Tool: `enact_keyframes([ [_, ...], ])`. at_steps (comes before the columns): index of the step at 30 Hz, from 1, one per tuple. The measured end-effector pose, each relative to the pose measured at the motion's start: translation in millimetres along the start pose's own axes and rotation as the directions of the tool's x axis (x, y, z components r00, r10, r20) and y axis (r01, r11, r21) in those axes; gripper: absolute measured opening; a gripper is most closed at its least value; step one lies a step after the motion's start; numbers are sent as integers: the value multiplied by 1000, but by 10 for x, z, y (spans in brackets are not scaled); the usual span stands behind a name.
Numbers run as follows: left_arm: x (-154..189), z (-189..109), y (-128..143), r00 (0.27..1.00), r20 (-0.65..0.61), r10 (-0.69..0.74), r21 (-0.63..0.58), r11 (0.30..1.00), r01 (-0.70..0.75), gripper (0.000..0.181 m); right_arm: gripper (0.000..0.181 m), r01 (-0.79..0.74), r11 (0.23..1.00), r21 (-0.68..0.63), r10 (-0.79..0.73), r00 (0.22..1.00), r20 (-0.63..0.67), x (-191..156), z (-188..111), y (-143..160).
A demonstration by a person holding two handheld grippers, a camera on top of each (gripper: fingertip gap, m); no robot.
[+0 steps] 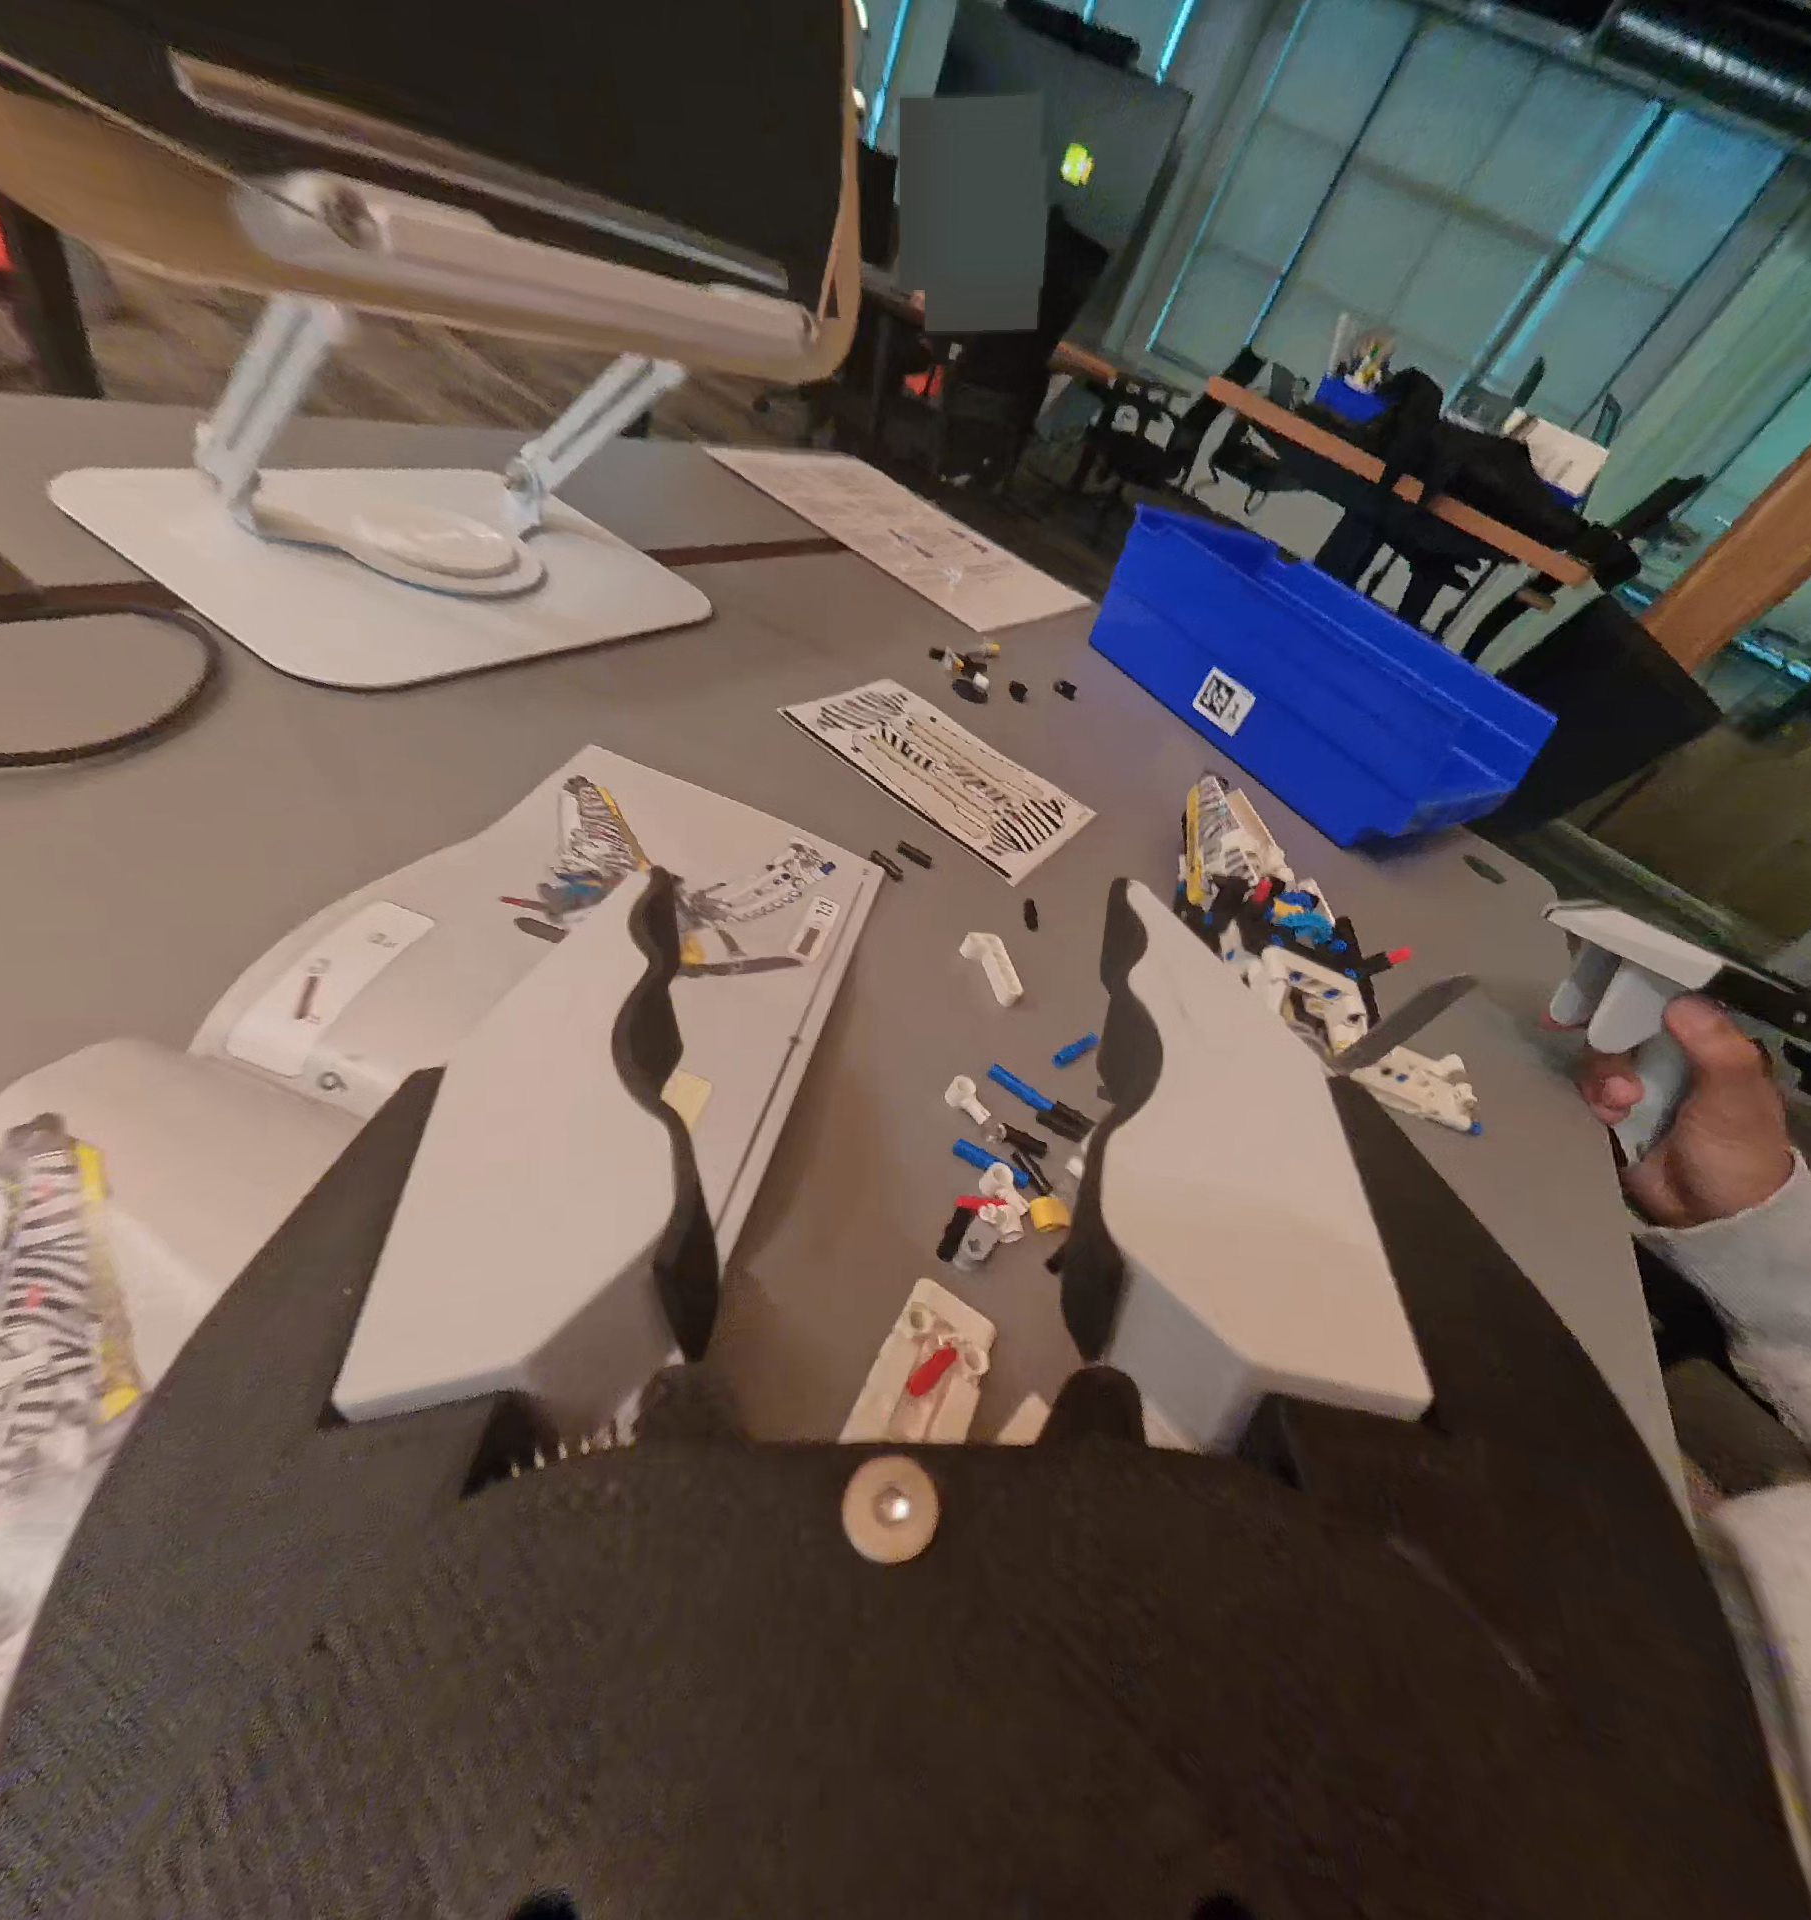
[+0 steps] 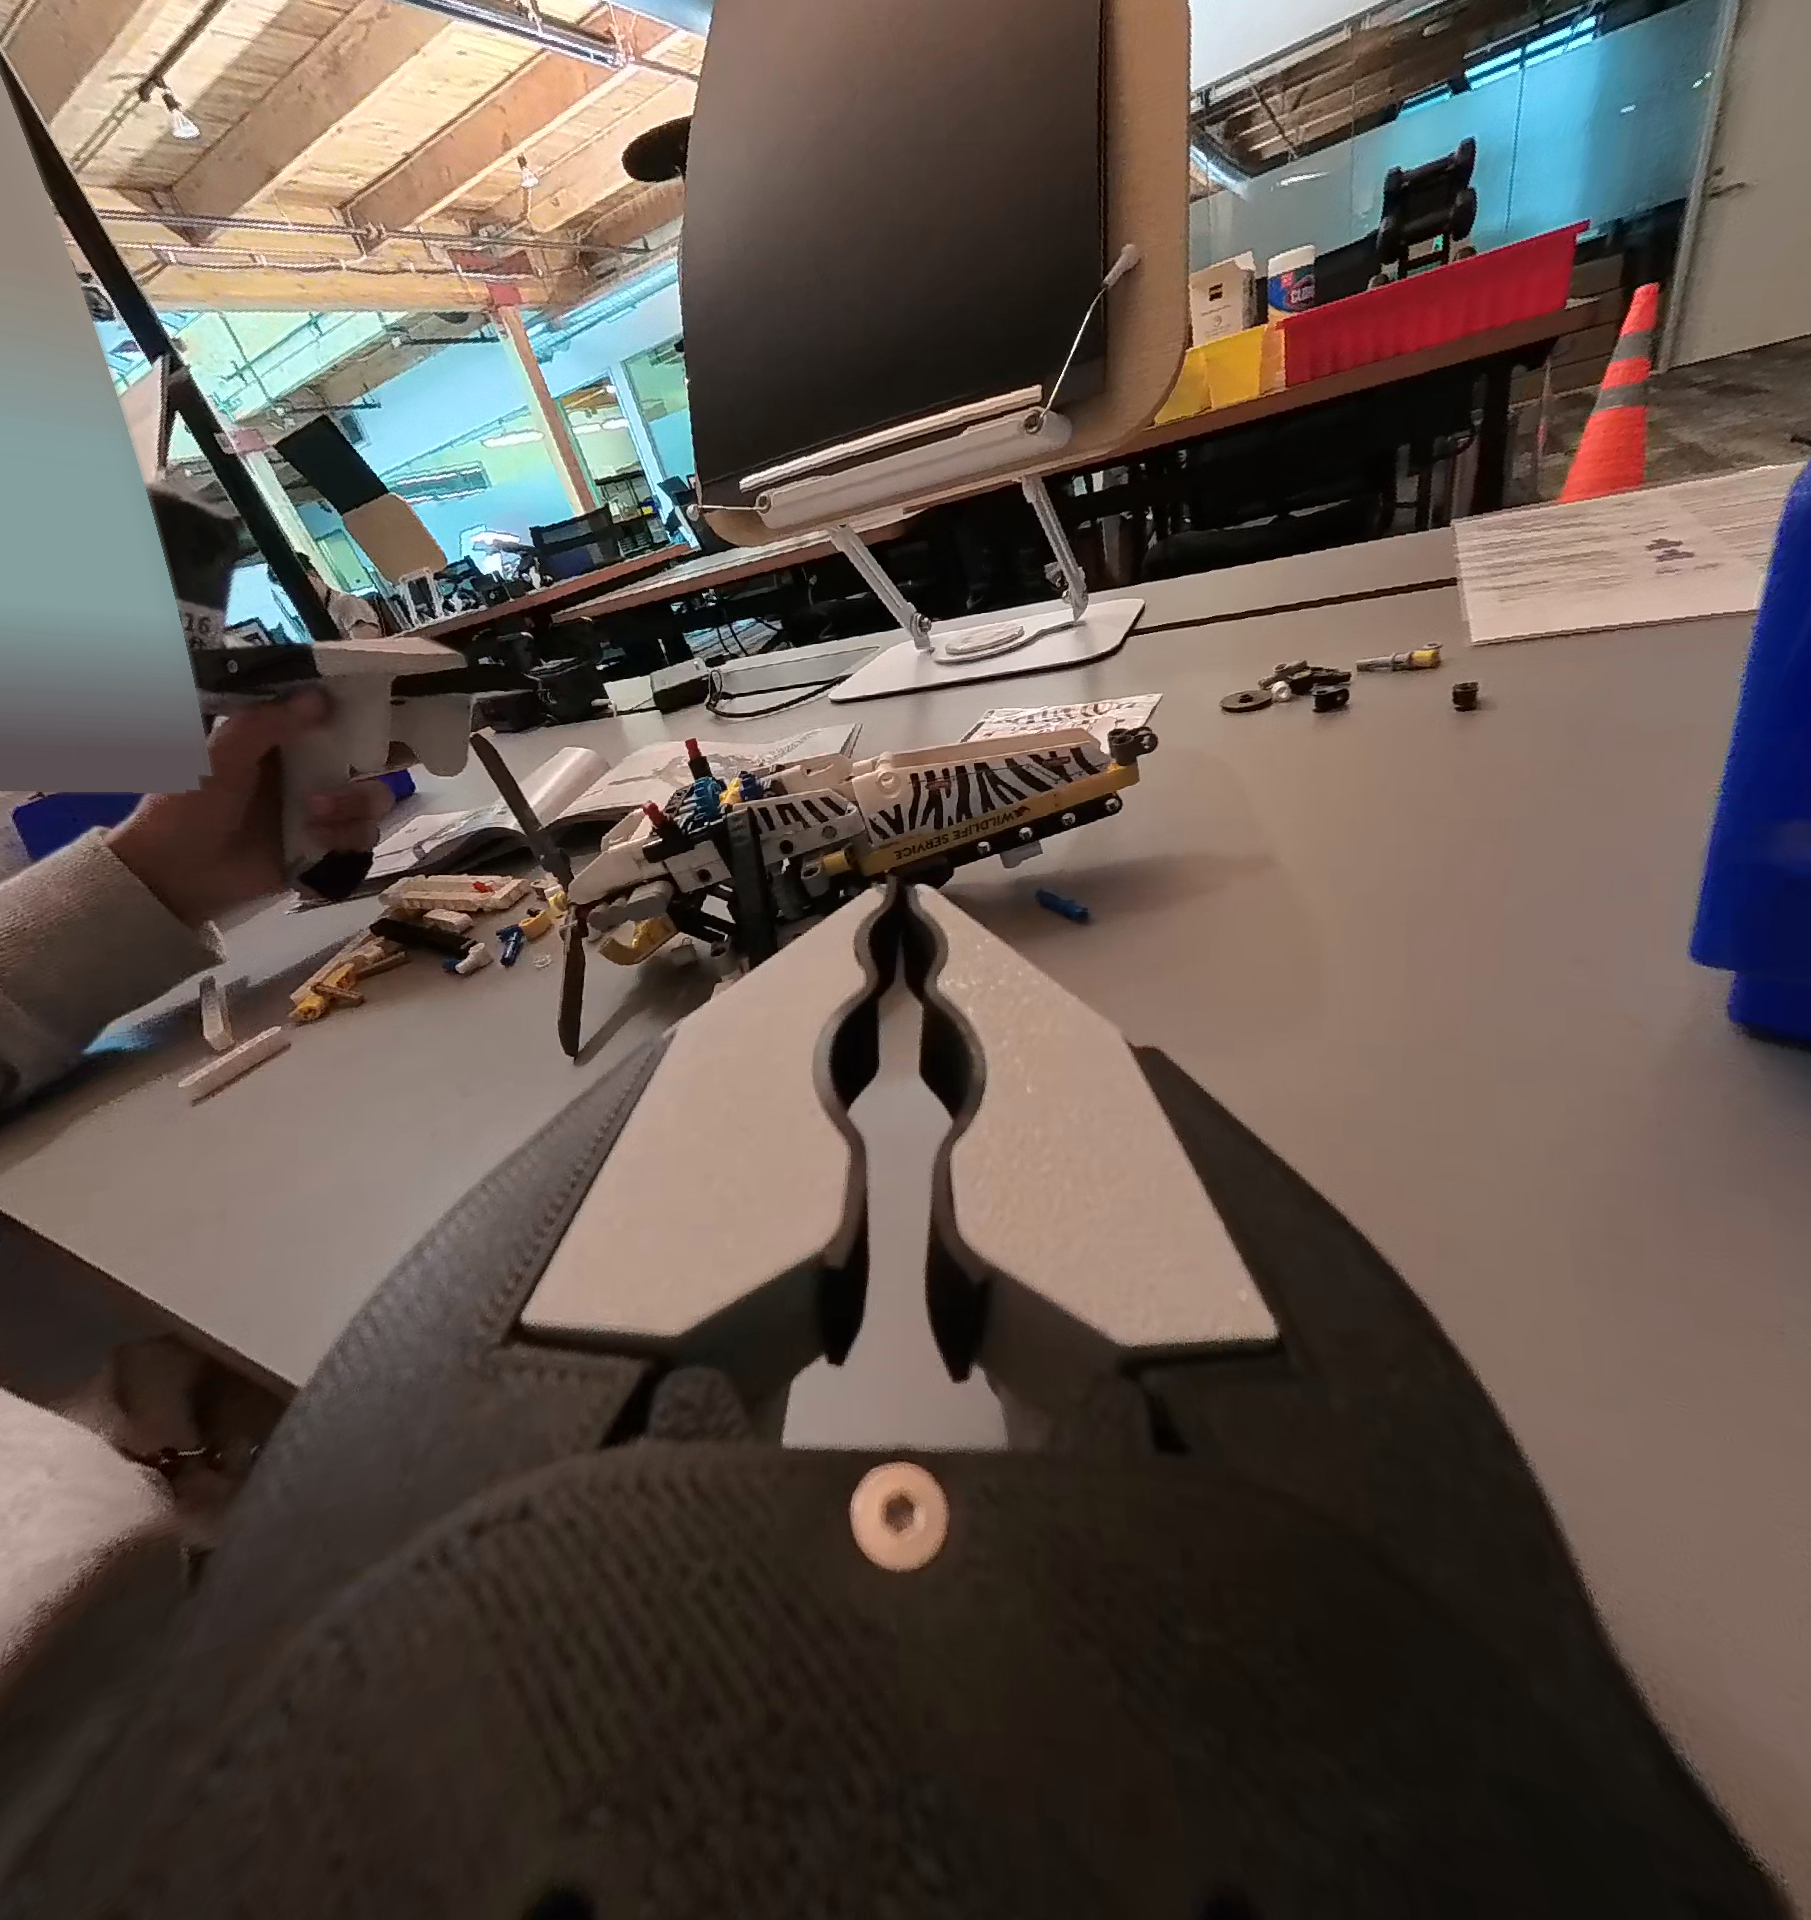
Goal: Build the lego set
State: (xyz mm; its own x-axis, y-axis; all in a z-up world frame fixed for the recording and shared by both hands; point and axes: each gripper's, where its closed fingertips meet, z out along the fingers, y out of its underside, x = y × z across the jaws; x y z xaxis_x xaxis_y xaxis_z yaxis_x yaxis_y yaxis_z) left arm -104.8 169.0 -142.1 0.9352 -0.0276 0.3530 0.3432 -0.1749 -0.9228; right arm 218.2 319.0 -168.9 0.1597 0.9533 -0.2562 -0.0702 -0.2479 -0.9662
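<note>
The partly built zebra-striped lego model [image 2: 880,821] lies on the grey table [image 2: 1296,935]; it also shows in the left wrist view [image 1: 1275,935]. My right gripper [image 2: 906,902] is shut with nothing visible between its tips, which sit just in front of the model's lower edge. My left gripper [image 1: 890,904] is open and empty, held above the table. Between its fingers lie several loose lego pieces [image 1: 1005,1153], a white beam [image 1: 989,966] and a small white part with a red pin [image 1: 932,1361]. The open instruction booklet [image 1: 735,935] lies under its left finger.
A blue bin [image 1: 1316,675] stands at the table's far right edge. A sticker sheet [image 1: 932,769], a printed paper [image 1: 901,530] and small black parts [image 2: 1296,691] lie beyond the model. A white monitor stand [image 1: 381,561] and a black cable [image 1: 153,717] are at the back left. One gripper's finger ends stand about 35 cm off the other's.
</note>
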Motion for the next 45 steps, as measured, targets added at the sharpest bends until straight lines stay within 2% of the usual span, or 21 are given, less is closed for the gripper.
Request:
enact_keyframes([
  [4,-28,-149,-202,999,-19,-42,130,991,44,78,0,-17,1000,10,17,1000,15,-10,-11,-12],
  [7,-59,-234,-254,999,-5,-34,175,984,34,75,0,-18,998,59,16,999,35,-40,-59,-64],
  [11,-138,-278,-254,999,50,10,188,982,-19,72,0,-17,994,112,11,999,46,-70,-108,-121],
  [16,-174,-260,-214,998,64,25,179,983,-36,71,1,-14,996,92,10,999,44,-75,-81,-94],
  [45,-156,-366,-347,997,71,30,239,970,-46,69,1,-19,996,92,15,999,47,-79,-71,-87],
])
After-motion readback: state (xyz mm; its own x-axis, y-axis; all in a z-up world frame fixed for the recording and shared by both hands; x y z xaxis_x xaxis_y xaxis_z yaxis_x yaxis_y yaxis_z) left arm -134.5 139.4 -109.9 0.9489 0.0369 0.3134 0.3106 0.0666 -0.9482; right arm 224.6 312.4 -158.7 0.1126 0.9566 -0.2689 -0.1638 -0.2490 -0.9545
